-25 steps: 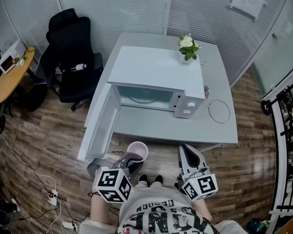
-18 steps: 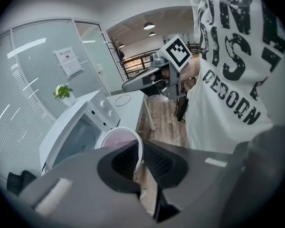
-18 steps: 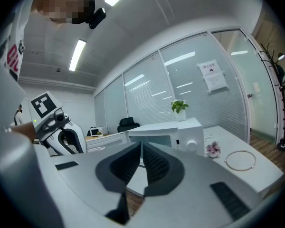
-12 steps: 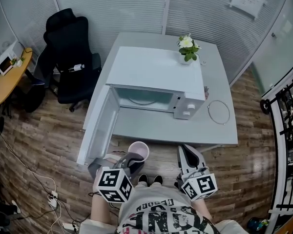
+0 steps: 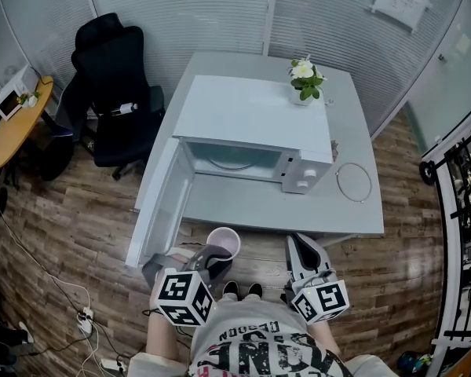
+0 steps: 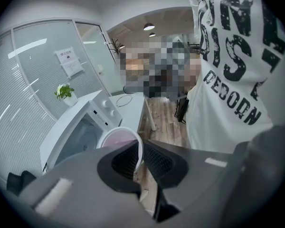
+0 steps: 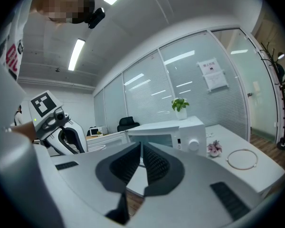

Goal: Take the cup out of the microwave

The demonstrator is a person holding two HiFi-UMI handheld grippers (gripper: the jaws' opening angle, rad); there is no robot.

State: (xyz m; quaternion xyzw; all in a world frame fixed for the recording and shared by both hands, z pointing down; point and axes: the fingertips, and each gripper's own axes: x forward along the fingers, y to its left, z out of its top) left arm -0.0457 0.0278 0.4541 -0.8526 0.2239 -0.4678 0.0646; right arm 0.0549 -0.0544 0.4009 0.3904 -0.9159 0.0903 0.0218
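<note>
Almost nothing has been moved since 1 s ago. The cup (image 5: 222, 243) is kept at the same spot by the L gripper (image 5: 210, 255), and the R gripper (image 5: 302, 243) is unchanged beside it. Only a slight drift of the head view is noted, w/ the microwave (image 5: 251, 112) shifted a touch in frame.

L fingers (image 6: 123, 163): closed narrow on the cup's wall, 1 pad inside the rim and 1 outside, as read in the left gripper view. There the cup (image 6: 118, 137) is shown pale pink inside w/ a white rim; no contents can be made out. In the head view it is seen off the bench (image 5: 353, 206), just in front of the near edge, over the wood floor and close to the person's body, well clear of the microwave cavity.

R fingers (image 7: 126, 167): pressed together, nothing between them. The R gripper is pointed roughly level toward the microwave and is judged idle.

Further out, the microwave door (image 5: 158, 206) is swung wide to the left, and only the turntable is seen in the cavity. A plant (image 5: 304, 75) is seen at the microwave's far right corner, and a ring (image 5: 353, 181) lies on the bench to its right.

The take-out itself is judged done. The stillness is read as an end hold or a pause before the cup is set down somewhere. Since only the rim wall is pinched, some pivoting of the cup could be expected if it is swung fast. The door is not yet shut.
</note>
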